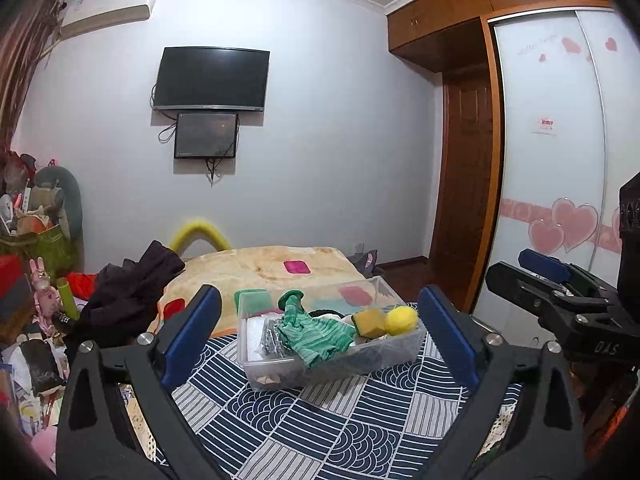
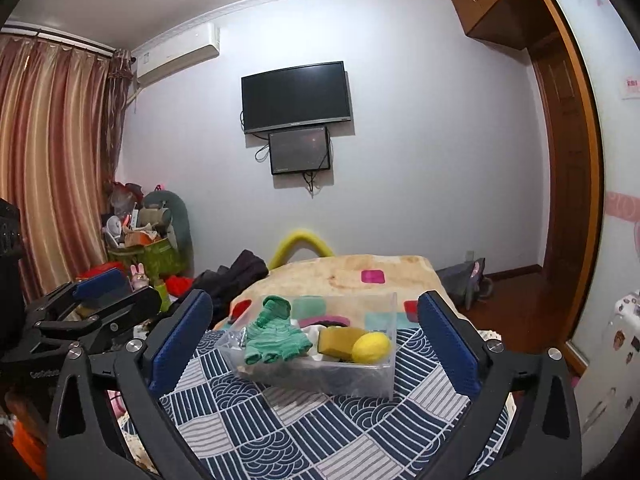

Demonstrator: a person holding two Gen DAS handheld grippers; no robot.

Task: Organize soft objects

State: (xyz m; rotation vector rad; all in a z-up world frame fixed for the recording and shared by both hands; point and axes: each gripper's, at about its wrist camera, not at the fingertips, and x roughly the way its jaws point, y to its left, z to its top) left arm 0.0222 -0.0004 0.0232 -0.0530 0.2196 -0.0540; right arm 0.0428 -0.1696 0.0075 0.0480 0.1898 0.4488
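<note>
At lower centre of both wrist views, nearest the lens: left gripper [image 1: 320, 332] and right gripper [image 2: 316, 332], each with blue-padded fingers spread wide and nothing between them; both hang above the patterned navy-and-white cloth [image 1: 320, 432], apart from the load

Item, mid-frame, straight ahead of both finger pairs: clear plastic box [image 1: 280, 376] standing on the cloth, long axis running left to right across the frame and a little skewed; it sits framed within each open span

Contents, left to right in the box: green knitted glove [image 1: 316, 334], cuff upright and fingers draped over the near wall; yellow-and-green sponge [image 1: 370, 322]; yellow ball [image 1: 401, 320] at the right end, touching the sponge; white and dark pieces beneath, too hidden to identify

Relation for the coming move, as a judgement: every soft thing appears already housed in the box, so little seems left; neither gripper is clearly nearer, but the ball lies toward the right gripper's side and the glove toward the left's

Item, upper right of the left view: the right gripper's body, alongside

Beyond, upper centre: beige blanket [image 1: 272, 264] on the bed; wall-mounted television [image 1: 212, 78] on the far wall
</note>
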